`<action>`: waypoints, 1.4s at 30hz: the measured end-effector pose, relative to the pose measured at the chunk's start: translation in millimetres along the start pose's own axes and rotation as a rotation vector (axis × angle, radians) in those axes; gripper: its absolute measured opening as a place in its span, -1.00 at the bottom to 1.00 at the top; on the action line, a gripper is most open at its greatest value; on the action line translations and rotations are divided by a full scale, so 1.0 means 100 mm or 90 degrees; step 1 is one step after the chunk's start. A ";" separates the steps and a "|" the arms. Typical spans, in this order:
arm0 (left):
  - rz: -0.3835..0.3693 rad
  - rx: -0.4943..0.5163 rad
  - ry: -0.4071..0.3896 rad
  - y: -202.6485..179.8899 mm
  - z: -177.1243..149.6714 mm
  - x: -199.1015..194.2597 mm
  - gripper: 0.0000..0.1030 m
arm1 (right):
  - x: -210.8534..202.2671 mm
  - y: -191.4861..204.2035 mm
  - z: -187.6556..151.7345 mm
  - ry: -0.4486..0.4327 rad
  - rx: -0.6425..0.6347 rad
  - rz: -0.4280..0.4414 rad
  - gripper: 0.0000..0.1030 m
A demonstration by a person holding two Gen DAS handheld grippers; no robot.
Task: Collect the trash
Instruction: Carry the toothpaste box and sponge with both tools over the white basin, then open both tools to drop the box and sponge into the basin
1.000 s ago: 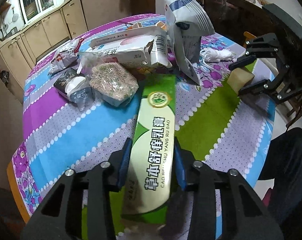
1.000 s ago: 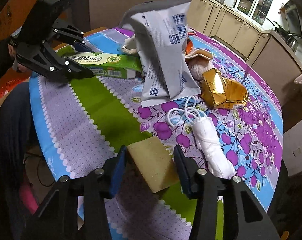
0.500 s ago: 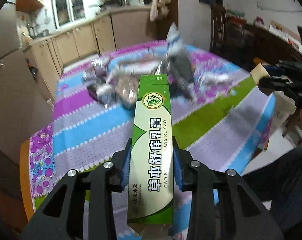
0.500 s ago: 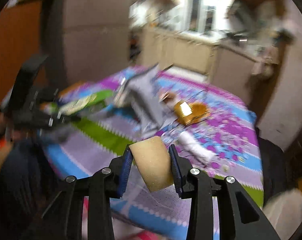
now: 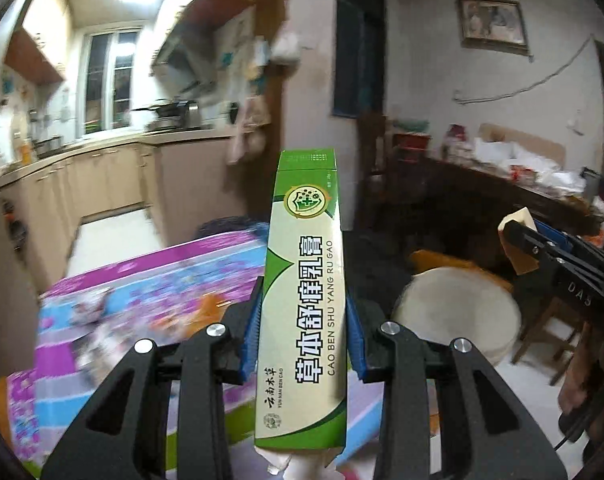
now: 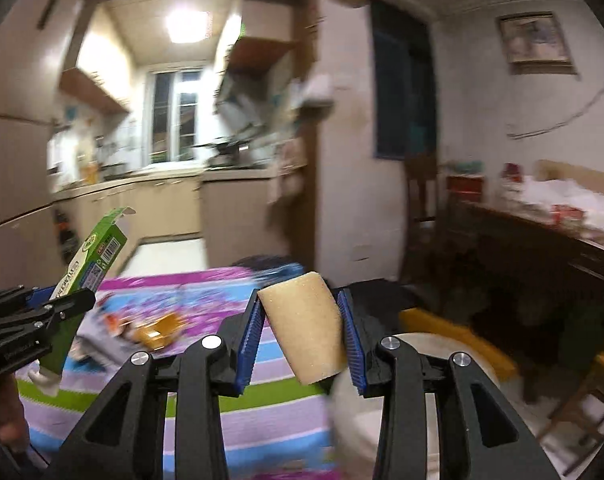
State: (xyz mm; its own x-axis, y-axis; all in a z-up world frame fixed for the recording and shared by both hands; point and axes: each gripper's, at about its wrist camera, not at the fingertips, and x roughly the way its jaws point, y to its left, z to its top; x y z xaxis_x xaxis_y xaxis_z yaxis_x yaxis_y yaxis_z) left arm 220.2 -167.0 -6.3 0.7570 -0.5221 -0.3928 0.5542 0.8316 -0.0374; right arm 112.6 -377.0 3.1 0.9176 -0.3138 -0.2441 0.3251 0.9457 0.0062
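My left gripper (image 5: 304,312) is shut on a long green-and-cream carton (image 5: 306,280), which stands up in the air above the table edge. A white tube end pokes out of its lower end. In the right wrist view the same carton (image 6: 98,256) tilts up at the left in the left gripper (image 6: 58,304). My right gripper (image 6: 300,308) is shut on a tan sponge block (image 6: 306,324), pressed between the blue pads. The left wrist view shows the right gripper (image 5: 542,252) at the right, the sponge block (image 5: 520,220) at its tip.
A white round bucket (image 5: 498,344) (image 6: 422,338) stands on the floor right of the table. The table's striped floral cloth (image 5: 142,280) (image 6: 262,400) still bears blurred wrappers, one gold (image 6: 158,330). A cluttered dark sideboard (image 6: 542,248) lines the right wall; kitchen counters lie behind.
Both grippers have risen and swung right, off the table towards the white bucket, carrying the carton and the sponge. The right gripper has rolled, and its sponge now stands upright.
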 end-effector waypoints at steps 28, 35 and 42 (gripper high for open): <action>-0.192 0.005 0.391 -1.84 0.01 2.33 -0.35 | 1.81 -2.00 -0.45 0.377 0.128 -0.057 -0.22; -0.180 0.004 0.433 -1.88 -0.18 2.51 -0.35 | 2.05 -1.98 -0.75 0.409 0.132 -0.060 -0.22; -0.177 0.006 0.443 -1.88 -0.19 2.53 -0.33 | 2.04 -1.98 -0.84 0.414 0.139 -0.056 -0.22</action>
State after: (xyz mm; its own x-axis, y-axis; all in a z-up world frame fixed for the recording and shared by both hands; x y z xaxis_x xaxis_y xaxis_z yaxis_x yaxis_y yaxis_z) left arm 300.7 -452.2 -115.9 0.1971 -0.4700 -0.8604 0.6987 0.6830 -0.2130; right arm 216.4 -621.0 -129.3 0.5842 -0.2093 -0.7842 0.4930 0.8590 0.1380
